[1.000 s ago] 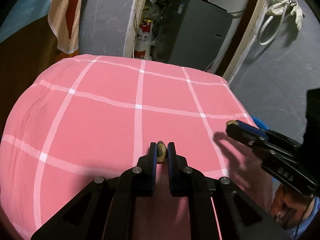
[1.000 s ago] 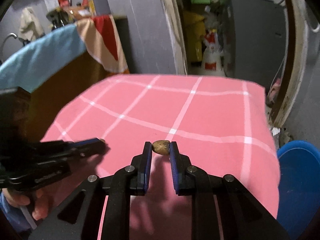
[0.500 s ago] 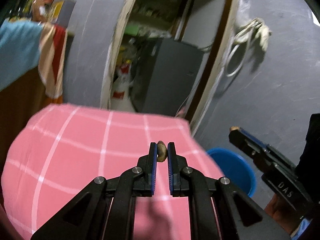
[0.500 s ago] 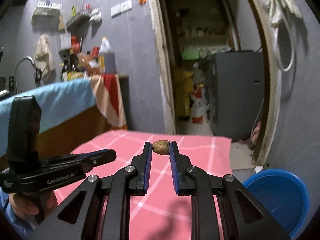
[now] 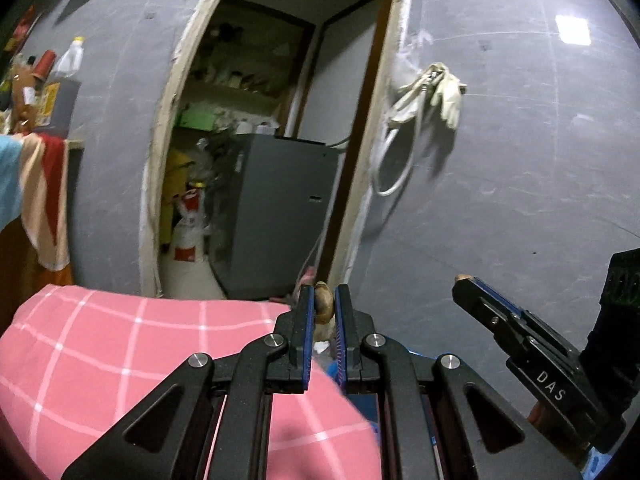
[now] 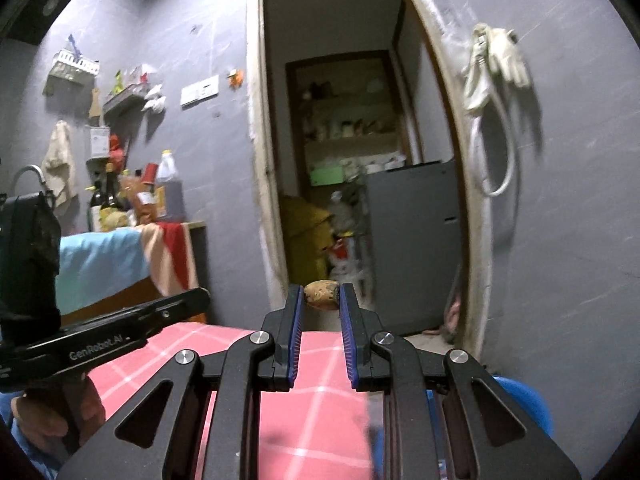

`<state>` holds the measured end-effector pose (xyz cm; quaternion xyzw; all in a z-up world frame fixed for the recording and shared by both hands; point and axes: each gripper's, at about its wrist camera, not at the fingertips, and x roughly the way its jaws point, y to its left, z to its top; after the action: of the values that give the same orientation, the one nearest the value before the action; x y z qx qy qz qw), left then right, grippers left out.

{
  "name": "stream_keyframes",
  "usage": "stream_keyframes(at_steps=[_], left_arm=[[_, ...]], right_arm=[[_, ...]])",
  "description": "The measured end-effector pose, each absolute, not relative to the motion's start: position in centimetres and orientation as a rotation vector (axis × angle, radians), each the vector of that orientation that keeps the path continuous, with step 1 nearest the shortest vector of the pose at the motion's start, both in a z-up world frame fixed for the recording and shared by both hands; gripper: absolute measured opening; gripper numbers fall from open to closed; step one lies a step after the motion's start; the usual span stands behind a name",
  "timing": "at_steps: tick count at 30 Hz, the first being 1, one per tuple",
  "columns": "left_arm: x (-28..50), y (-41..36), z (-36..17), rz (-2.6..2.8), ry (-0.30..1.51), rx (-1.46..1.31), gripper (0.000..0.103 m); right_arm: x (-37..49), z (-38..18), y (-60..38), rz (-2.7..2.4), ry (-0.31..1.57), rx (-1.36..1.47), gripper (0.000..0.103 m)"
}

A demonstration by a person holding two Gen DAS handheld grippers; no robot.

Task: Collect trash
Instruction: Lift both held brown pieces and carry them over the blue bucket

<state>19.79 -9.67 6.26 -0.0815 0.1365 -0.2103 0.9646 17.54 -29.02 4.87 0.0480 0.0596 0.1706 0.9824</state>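
Both grippers carrying shell scraps, raised above the pink checked cloth (image 5: 120, 360).
Left gripper (image 5: 322, 312) clamps a brown nutshell piece (image 5: 323, 303); right gripper (image 6: 320, 302) pinches another shell (image 6: 322, 295) at its tips only. Risk: tip-only grip slips, dropping short of blue bin (image 6: 532, 404). Doorway (image 6: 352, 160) beyond.

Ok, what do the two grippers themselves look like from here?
Both match: the left gripper and right gripper are matte black, with triangular cutouts in the linkage arms, silver pivot screws and blue ribbed pads. White lettering reads "GenRobot.AI" on the left body and "DAS" on the right. No cables visible.
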Motion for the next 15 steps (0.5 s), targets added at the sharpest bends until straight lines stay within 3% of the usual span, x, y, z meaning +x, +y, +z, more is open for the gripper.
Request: stream_keyframes(at_steps=[15], left_arm=[[21.5, -16.5, 5.1, -0.544, 0.315, -0.117, 0.008]], right_arm=[[16.5, 3.2, -35.5, 0.185, 0.145, 0.104, 0.016]])
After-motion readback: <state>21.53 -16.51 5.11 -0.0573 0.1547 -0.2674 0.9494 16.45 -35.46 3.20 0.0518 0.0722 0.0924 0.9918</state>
